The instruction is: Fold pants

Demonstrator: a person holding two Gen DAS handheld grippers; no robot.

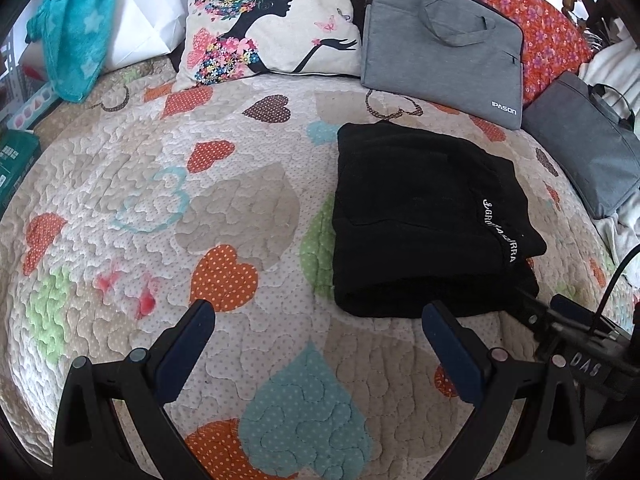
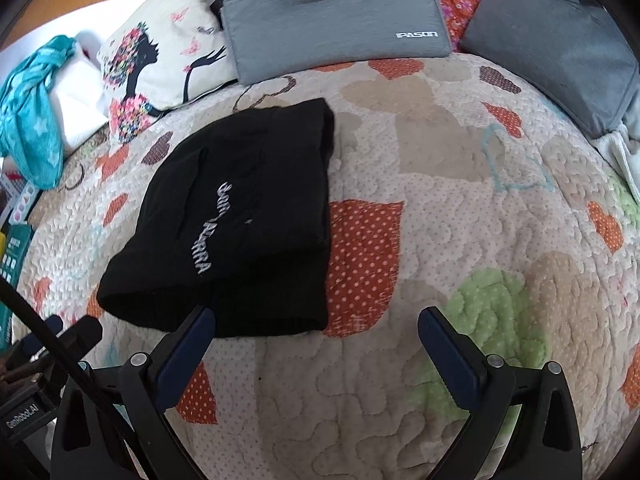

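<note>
The black pants (image 1: 420, 220) lie folded into a compact rectangle on the heart-patterned quilt (image 1: 200, 208), white lettering on top. In the left wrist view they sit ahead and right of my left gripper (image 1: 318, 312), which is open and empty above the quilt. In the right wrist view the pants (image 2: 248, 216) lie ahead and left of my right gripper (image 2: 316, 318), also open and empty; its left finger (image 2: 188, 352) sits just at the pants' near edge. The right gripper's body shows at the lower right of the left wrist view (image 1: 576, 344).
A light grey laptop bag (image 1: 444, 40) and a darker grey bag (image 1: 588, 144) lie at the back right. A silhouette-print pillow (image 1: 268, 20) and a teal towel (image 1: 80, 24) lie at the back left. Boxes (image 1: 16, 160) stand beside the bed's left edge.
</note>
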